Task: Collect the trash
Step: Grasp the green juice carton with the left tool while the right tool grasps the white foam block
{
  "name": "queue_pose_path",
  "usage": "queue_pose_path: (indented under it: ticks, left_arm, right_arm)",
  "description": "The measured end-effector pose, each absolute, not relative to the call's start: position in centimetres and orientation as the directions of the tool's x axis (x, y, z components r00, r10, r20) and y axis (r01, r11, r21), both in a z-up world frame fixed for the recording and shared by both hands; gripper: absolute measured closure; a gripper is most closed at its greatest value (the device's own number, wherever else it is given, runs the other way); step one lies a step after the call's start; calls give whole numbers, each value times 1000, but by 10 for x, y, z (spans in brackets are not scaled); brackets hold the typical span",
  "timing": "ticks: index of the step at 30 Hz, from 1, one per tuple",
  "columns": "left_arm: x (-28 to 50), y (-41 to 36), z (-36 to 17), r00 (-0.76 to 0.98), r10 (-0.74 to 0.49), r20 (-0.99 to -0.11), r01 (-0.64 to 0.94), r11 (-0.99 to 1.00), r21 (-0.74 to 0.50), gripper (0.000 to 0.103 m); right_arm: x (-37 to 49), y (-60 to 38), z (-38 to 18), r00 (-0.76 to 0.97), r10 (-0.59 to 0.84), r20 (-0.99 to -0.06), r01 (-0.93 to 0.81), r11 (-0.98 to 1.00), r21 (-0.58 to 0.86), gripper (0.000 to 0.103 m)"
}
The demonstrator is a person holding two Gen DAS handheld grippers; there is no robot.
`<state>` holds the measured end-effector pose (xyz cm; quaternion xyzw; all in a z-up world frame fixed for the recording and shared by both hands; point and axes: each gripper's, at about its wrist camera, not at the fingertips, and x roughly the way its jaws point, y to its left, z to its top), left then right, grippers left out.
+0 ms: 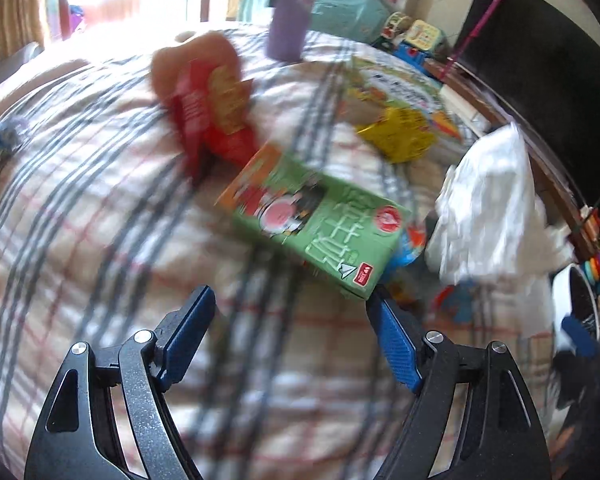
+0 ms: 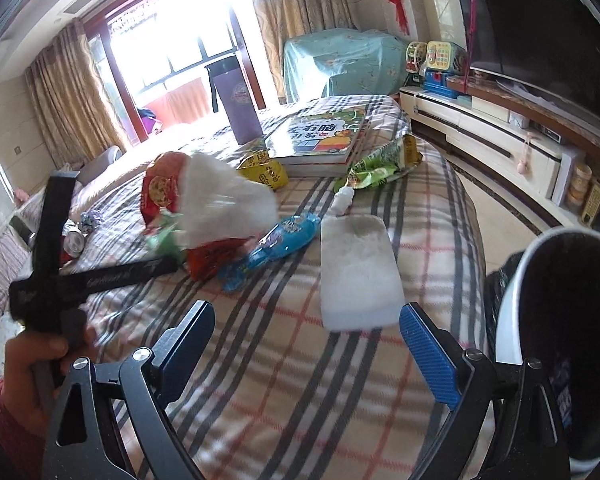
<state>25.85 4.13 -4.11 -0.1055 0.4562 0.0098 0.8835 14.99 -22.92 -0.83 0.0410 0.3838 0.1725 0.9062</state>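
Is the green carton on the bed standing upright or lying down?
Lying down: the green carton rests on its broad side on the plaid blanket.

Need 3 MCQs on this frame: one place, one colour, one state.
1. Where does the purple cup stand?
A) on the TV cabinet
B) on the bed, beside the books
C) inside the bin

2. What colour is the wrapper just left of the white pad?
A) blue
B) black
C) pink

3. How do the jaws of the right gripper stand?
A) shut on the pad
B) shut, empty
C) open, empty

Key:
1 B, its base sits on the plaid cover next to the book stack.
2 A, it is bright blue against the plaid.
3 C, both blue pads are wide apart with only blanket between them.
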Motion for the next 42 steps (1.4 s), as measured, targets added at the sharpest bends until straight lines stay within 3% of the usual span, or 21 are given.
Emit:
queue_pose_path:
  ticks: [9, 15, 22, 26, 28, 30, 31, 36, 42]
  left_arm:
    - [225, 74, -40, 586, -78, -807, -116, 977, -178, 23]
    - [251, 52, -30, 597, -125, -793, -91, 971, -222, 18]
    - [284, 42, -30, 607, -101, -788, -132, 965, -225, 15]
    - [296, 41, -36, 616, -91, -783, -140, 965, -222, 13]
    - [295, 39, -36, 628, -86, -773, -128, 969, -212, 16]
    - [292, 35, -34, 642, -96, -761, -93, 975, -201, 29]
    - [290, 33, -32, 644, -102, -758, -78, 977, -198, 32]
    - [271, 36, -19, 655, -150, -741, -18, 977, -213, 60]
    - [241, 38, -10, 649, -220, -728, 51, 968, -247, 68]
  right_arm:
    - [175, -223, -22, 656, 281, -701, -248, 957, 152, 7]
    - [175, -230, -23, 673, 252, -695, -212, 966, 145, 15]
    - [181, -240, -25, 678, 246, -693, -172, 969, 175, 16]
    - [183, -243, -28, 670, 240, -702, -158, 971, 181, 24]
    - [184, -245, -28, 670, 230, -705, -139, 973, 185, 34]
    - [182, -248, -28, 676, 214, -705, -114, 976, 187, 54]
    - [181, -249, -28, 682, 207, -701, -104, 977, 188, 58]
    - [164, -252, -19, 701, 232, -674, -121, 971, 208, 61]
    - [137, -250, -7, 693, 307, -652, -169, 949, 266, 62]
